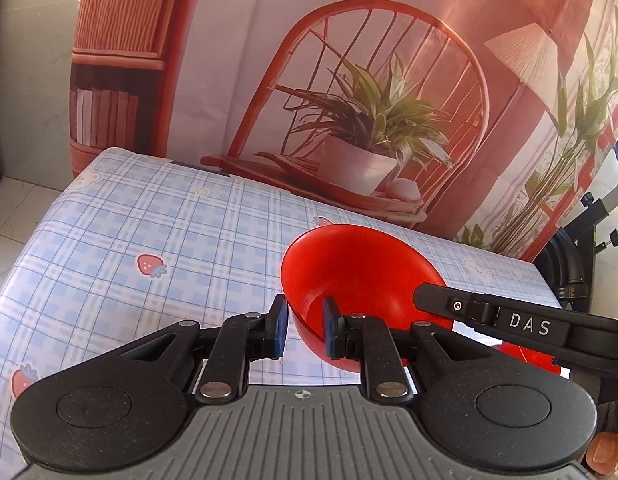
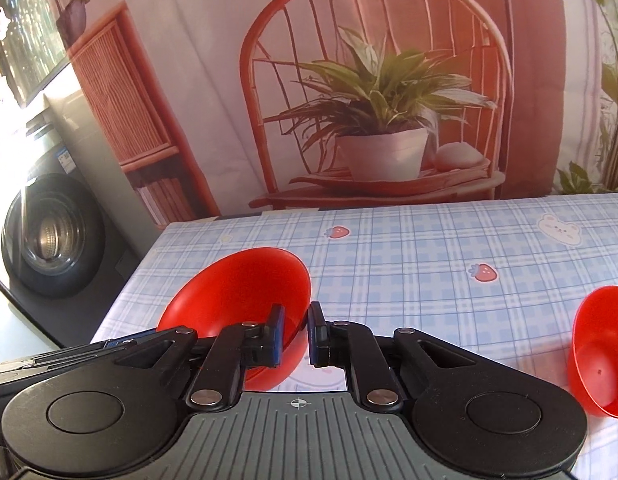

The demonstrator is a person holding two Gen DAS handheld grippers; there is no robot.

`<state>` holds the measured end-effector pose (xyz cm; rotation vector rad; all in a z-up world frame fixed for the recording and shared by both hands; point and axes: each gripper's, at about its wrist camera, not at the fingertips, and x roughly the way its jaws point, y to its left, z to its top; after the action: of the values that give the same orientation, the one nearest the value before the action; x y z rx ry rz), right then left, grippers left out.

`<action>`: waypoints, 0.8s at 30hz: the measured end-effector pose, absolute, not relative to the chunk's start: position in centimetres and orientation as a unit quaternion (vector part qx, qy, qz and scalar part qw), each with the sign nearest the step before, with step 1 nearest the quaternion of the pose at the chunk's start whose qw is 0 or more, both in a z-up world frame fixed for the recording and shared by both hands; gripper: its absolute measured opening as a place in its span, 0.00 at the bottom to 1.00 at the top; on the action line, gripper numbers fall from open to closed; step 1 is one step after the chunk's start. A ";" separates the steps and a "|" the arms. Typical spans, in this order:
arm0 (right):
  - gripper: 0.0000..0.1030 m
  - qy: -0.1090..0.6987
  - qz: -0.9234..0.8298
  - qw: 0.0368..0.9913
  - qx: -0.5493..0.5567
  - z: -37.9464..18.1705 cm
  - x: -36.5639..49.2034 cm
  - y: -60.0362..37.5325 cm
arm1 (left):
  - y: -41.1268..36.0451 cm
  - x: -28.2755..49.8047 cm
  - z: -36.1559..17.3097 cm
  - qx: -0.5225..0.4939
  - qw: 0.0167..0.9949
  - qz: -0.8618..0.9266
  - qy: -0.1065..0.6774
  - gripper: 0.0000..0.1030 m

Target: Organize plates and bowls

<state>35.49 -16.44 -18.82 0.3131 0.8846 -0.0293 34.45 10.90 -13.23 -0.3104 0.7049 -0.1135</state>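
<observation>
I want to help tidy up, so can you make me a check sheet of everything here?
Surface: blue checked tablecloth with strawberries and bears.
Job's things: red bowl, tilted; second red bowl apart, to its right.
Clutter: nothing seen.
Grippers: right gripper pinches the tilted bowl's rim; left gripper straddles that rim, grip unclear.
Cables: nothing seen.
Surroundings: printed backdrop behind the table; washing machine to the left.

- red bowl (image 2: 245, 300), plain glossy, no pattern
- second bowl (image 2: 601, 352) right of it, same red
- tablecloth (image 2: 429, 264) under the bowls: pale blue and white plaid with pink strawberries and white bears
- backdrop (image 2: 213, 80) behind the tablecloth: printed terracotta chair, green plant in a white pot
</observation>
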 end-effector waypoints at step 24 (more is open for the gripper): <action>0.11 0.359 -0.013 0.921 0.151 -14.5 21.7 -20.7 | 2.6 25.7 -10.5 -0.130 0.924 -0.085 0.350 0.19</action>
<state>21.70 -20.71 -14.50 0.3112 0.7375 -0.0276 25.73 2.64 -10.50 -0.2669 0.7182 -0.1752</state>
